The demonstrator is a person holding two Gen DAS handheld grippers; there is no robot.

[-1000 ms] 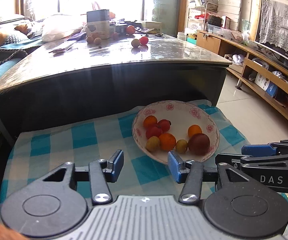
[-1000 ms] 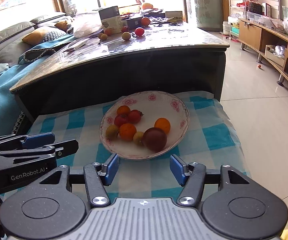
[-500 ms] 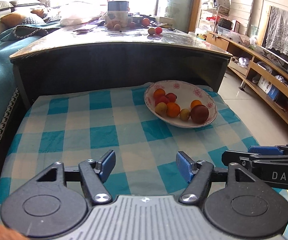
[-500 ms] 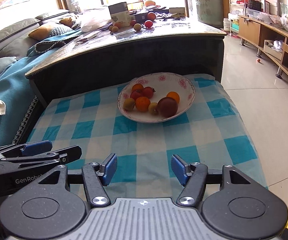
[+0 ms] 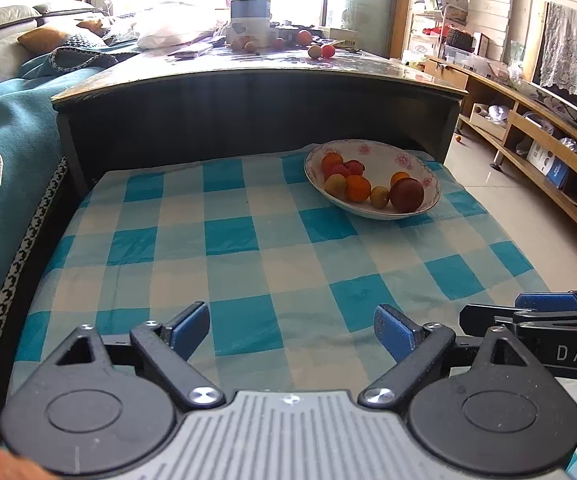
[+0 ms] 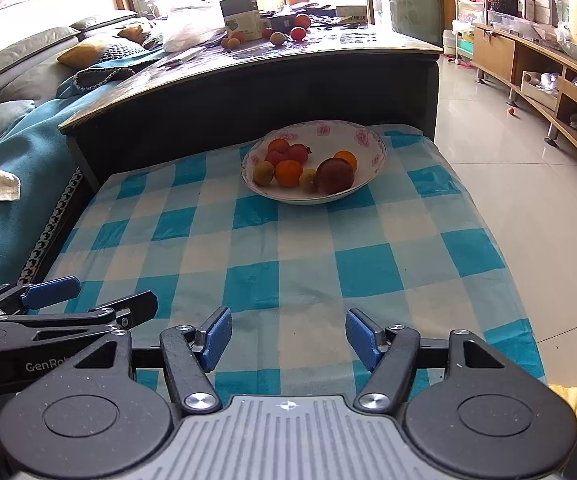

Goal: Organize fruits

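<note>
Bowl (image 6: 372,148) of fruit (image 6: 288,172) at far end of checked cloth (image 6: 272,248), against dark counter (image 6: 248,92). Left tongs (image 5: 290,330) and right tongs (image 6: 288,334) both released, empty, well short of bowl; bare cloth between. More fruit on the counter beyond bowl, blurred

One floral bowl (image 6: 370,142) sits well ahead of the right gripper, holding eight fruits: three orange ones (image 6: 288,173), two red ones (image 6: 297,153), two small yellowish ones (image 6: 263,172) and one large dark one (image 6: 335,176). Farther ahead, about six loose fruits (image 6: 298,33) and one box (image 6: 240,16) rest on the dark table (image 6: 328,50).
</note>
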